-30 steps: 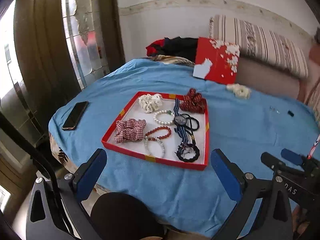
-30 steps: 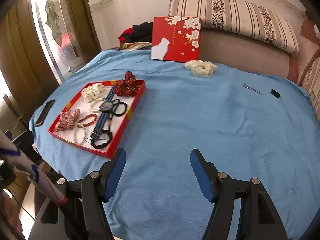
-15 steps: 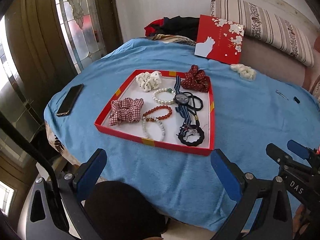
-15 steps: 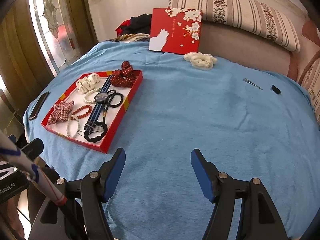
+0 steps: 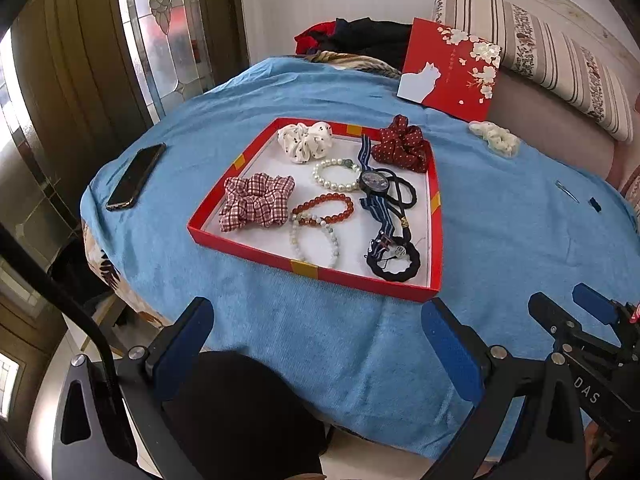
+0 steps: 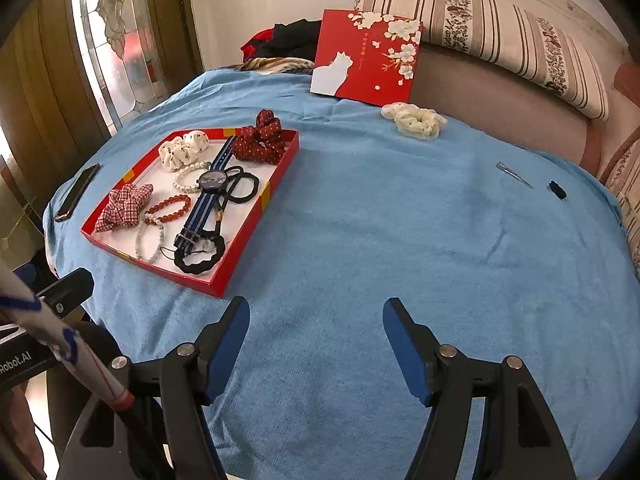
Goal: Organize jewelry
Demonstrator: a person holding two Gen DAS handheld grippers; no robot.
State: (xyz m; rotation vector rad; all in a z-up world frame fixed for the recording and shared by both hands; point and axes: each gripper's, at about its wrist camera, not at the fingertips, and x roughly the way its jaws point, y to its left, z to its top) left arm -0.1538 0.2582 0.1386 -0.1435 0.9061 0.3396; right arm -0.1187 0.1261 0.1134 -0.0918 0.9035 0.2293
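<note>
A red tray on the blue cloth holds scrunchies, bead bracelets, a striped-strap watch and black hair ties. A cream scrunchie, a metal hair clip and a small black piece lie loose on the cloth to the right. My left gripper hovers open just short of the tray's near edge, holding nothing. My right gripper hangs open over bare cloth right of the tray, nothing between its fingers.
A black phone lies left of the tray near the cloth's edge. The red lid with a white cat leans against a striped cushion at the back. Dark clothes are piled behind. A window stands at left.
Both views have tipped downward and come closer to the cloth; the tray looms larger before my left gripper. Both grippers stayed open, and no item has shifted.
</note>
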